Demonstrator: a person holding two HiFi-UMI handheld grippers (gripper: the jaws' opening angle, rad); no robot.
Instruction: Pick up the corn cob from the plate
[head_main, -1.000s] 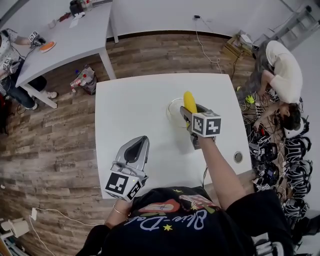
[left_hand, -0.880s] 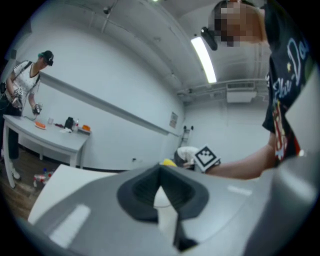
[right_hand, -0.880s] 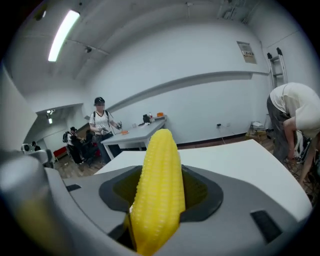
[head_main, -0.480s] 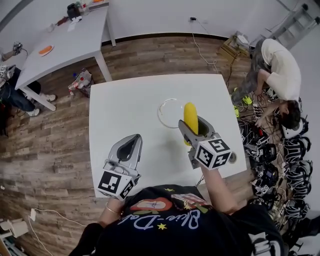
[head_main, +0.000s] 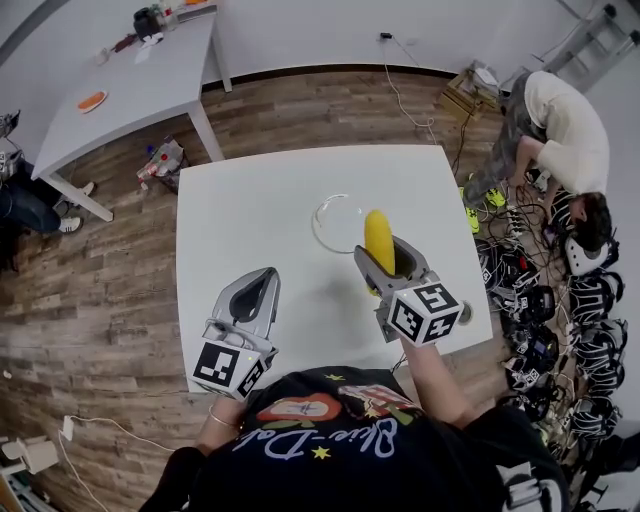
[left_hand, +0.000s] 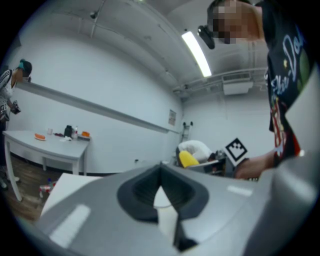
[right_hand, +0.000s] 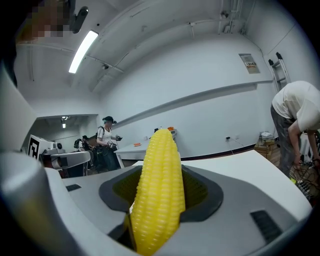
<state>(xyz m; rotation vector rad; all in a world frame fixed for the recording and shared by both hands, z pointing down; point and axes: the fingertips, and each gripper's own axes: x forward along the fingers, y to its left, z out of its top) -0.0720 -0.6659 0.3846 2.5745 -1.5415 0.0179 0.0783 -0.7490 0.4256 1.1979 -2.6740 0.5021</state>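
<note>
The yellow corn cob (head_main: 379, 241) sticks up between the jaws of my right gripper (head_main: 382, 258), which is shut on it and holds it in the air over the white table (head_main: 250, 210). The clear glass plate (head_main: 317, 222) lies empty just beyond and to the left of the cob. In the right gripper view the cob (right_hand: 160, 190) fills the gap between the dark pads (right_hand: 205, 197). My left gripper (head_main: 266, 278) hangs near the table's front left, shut with nothing in it. From the left gripper view (left_hand: 160, 170) the cob (left_hand: 188, 159) shows far off.
A second white table (head_main: 130, 80) stands at the back left with small items on it. A person (head_main: 565, 130) crouches at the right beside headsets and cables (head_main: 590, 310) on the wooden floor. A round grommet (head_main: 466, 313) sits near the table's right front corner.
My right gripper has lifted the cob off the plate and drawn it back toward me; it has held nearly still over the last half second. The left gripper has hardly moved.
</note>
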